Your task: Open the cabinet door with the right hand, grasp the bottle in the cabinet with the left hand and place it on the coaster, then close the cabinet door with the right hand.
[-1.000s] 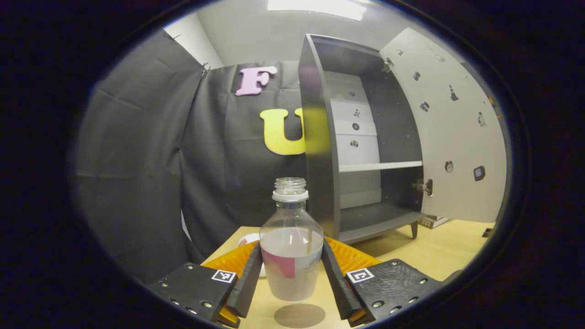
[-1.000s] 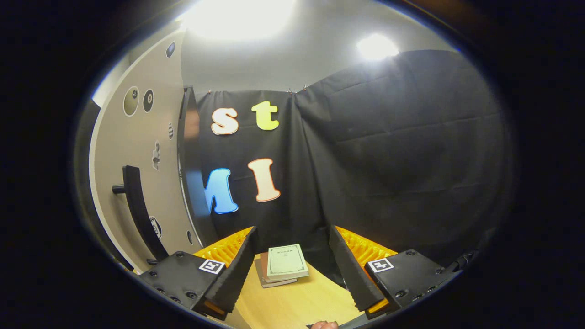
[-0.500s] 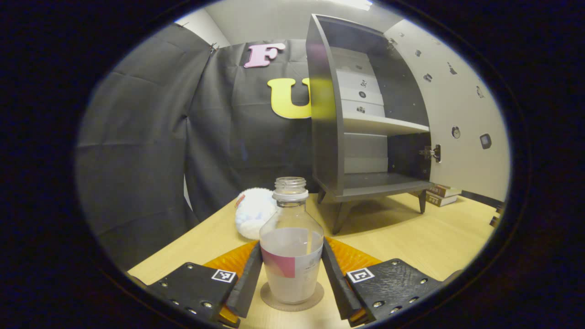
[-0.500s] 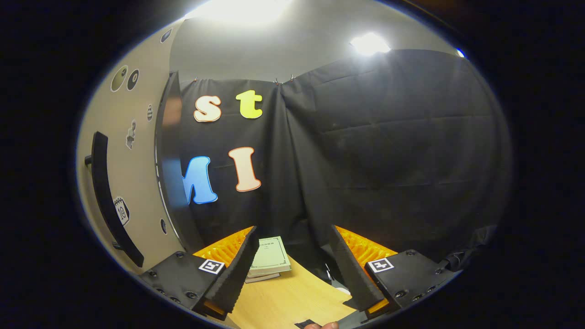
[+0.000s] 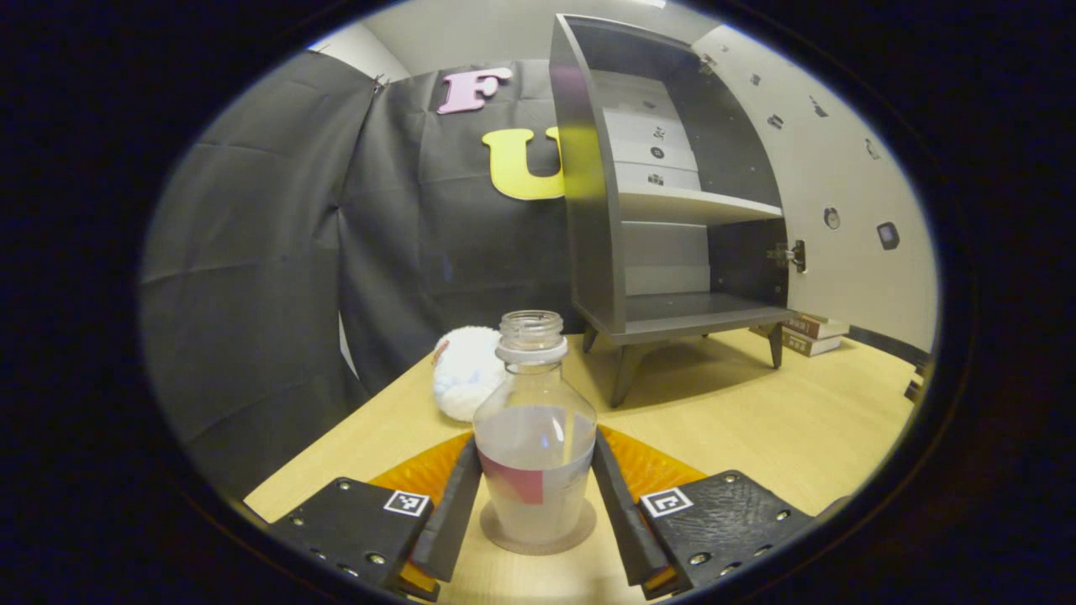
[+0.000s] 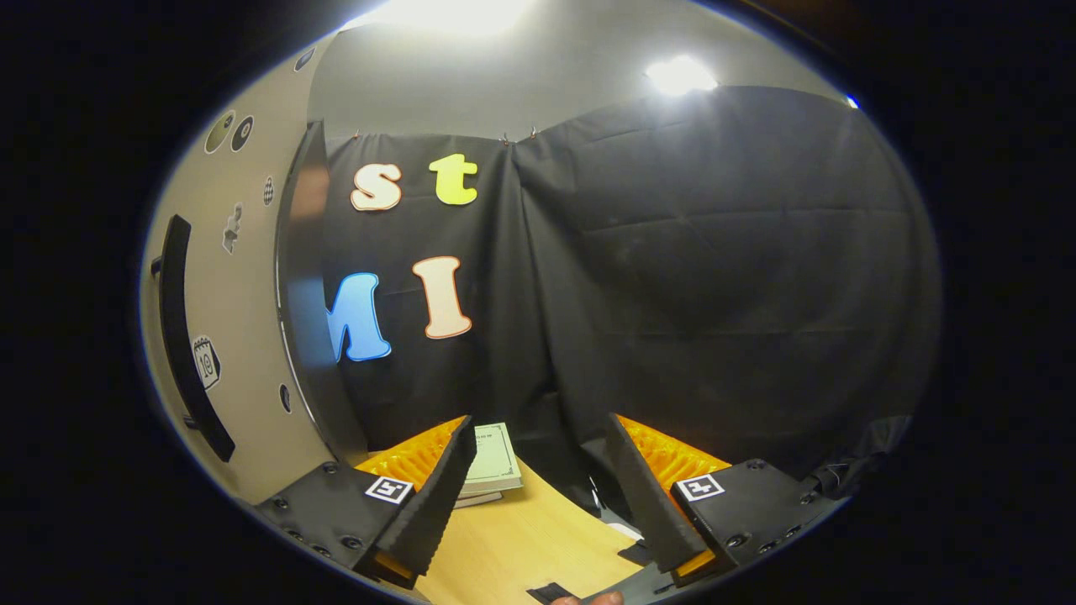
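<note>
In the left gripper view, the cabinet [image 5: 672,202] is standing open on the counter [image 5: 756,420], while the right gripper view is catching its door [image 6: 244,319] and handle [image 6: 181,336]. The left gripper [image 5: 535,504] is flanking the bottle [image 5: 535,454] sitting on the coaster [image 5: 538,538], fingers seemingly just off it; the right gripper [image 6: 538,496] is gaping wide, holding nothing.

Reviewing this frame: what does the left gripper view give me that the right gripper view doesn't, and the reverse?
Left gripper view: the bottle standing on the coaster between the left gripper fingers, a white plush, the cabinet interior. Right gripper view: the open right gripper and the door's outer face with its handle. Both: the open door, the wooden table, stacked books.
</note>
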Demonstrator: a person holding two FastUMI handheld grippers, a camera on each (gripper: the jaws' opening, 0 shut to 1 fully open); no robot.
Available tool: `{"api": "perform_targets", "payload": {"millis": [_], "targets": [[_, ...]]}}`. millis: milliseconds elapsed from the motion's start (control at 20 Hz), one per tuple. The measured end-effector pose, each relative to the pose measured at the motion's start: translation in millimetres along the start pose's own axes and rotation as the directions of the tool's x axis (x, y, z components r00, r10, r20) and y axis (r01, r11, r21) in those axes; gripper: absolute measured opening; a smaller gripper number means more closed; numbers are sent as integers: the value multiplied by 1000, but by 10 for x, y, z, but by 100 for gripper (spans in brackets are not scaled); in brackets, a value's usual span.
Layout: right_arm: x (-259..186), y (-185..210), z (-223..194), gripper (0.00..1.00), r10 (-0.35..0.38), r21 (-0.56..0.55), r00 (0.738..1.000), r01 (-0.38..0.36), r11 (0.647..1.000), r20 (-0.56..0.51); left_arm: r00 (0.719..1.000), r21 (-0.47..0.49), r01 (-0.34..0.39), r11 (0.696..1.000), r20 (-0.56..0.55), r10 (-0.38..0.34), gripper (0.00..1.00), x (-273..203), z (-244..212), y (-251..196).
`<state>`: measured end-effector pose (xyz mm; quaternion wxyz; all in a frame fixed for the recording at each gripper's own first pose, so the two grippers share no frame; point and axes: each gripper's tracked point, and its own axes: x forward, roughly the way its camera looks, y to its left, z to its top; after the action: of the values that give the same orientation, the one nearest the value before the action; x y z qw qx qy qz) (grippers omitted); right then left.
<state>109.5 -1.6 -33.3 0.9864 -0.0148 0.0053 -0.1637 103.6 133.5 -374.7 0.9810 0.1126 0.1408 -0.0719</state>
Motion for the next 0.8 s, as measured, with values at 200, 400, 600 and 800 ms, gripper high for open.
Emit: {"api": "perform_targets", "payload": {"millis": [200, 400, 600, 800], "targets": [[14, -101, -68, 98, 8, -5, 1000, -8, 1000, -8, 1000, 84, -12, 996, 7, 11, 89, -41, 314, 19], [77, -222, -148, 98, 8, 5, 1000, -8, 1000, -6, 999, 131, -17, 991, 53, 10, 88, -310, 771, -48], [91, -290, -99, 98, 20, 38, 999, -21, 999, 26, 996, 127, -63, 990, 72, 54, 89, -678, 1227, -103], [92, -347, -206, 98, 50, -46, 998, -48, 998, 32, 998, 87, -70, 994, 8, 70, 88, -1016, 1557, -344]]}}
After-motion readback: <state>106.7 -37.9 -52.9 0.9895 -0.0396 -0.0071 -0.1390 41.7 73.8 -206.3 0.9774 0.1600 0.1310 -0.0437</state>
